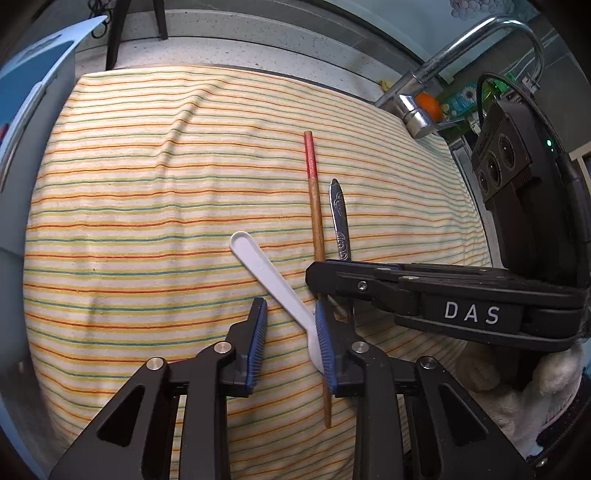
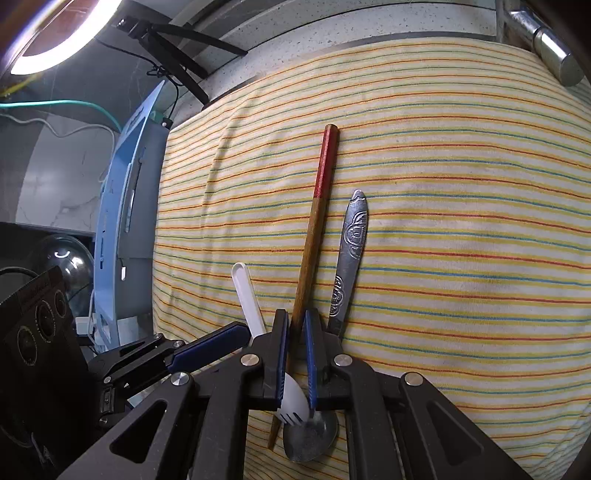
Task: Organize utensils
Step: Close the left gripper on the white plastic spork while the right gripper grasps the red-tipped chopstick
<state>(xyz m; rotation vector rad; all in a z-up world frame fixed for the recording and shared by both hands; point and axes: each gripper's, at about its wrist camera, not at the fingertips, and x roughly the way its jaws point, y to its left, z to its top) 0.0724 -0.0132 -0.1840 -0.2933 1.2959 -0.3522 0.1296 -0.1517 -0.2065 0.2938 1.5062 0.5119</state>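
A wooden chopstick [image 1: 317,221] with a red end lies lengthwise on the striped cloth [image 1: 147,221], with a patterned metal spoon [image 1: 340,218] just right of it. A white plastic fork [image 1: 266,273] lies slanted across the gap of my left gripper [image 1: 290,304]. The left gripper is open, and the fork rests against its right pad [image 1: 327,347] only. In the right wrist view my right gripper [image 2: 296,315] is shut on the chopstick [image 2: 314,229]. The fork's tines [image 2: 293,406] and the spoon's bowl [image 2: 312,439] lie under its fingers. Its spoon handle [image 2: 351,251] runs just to the right.
A chrome faucet [image 1: 417,107] with an orange object [image 1: 428,103] behind it stands at the cloth's far right. A blue rack [image 2: 122,206] stands along the cloth's left edge. A lit ring lamp [image 2: 59,33] hangs upper left. A white fuzzy glove [image 1: 517,387] holds the right gripper.
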